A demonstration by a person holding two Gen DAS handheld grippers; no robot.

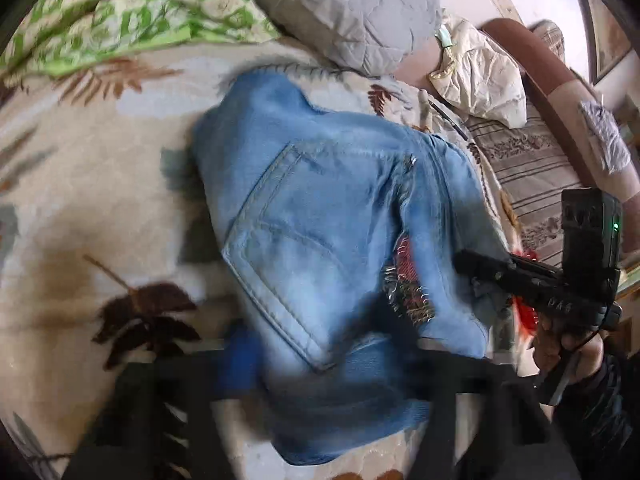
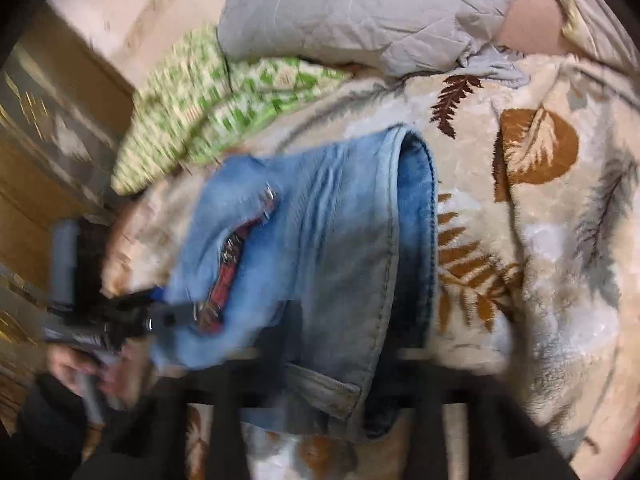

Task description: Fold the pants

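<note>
Denim pants (image 1: pixel 320 216), heavy and floppy, lie bunched on the bed blanket (image 1: pixel 80 200), and I think both my left gripper (image 2: pixel 168 316) and right gripper (image 1: pixel 476 268) pinch their near waistband, though blur hides the jaws.

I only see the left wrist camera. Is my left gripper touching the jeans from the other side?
Observer: In the right wrist view, the left gripper reaches the jeans beside their red patch. Blur hides whether it is pinching.
Operator: What's past the jeans over there?
Observer: A big round orange-brown leaf print on the blanket, to the right of the jeans in that view.
Operator: Do you see inside the jeans?
Observer: Yes, one edge curls over and shows the darker inner denim.
</note>
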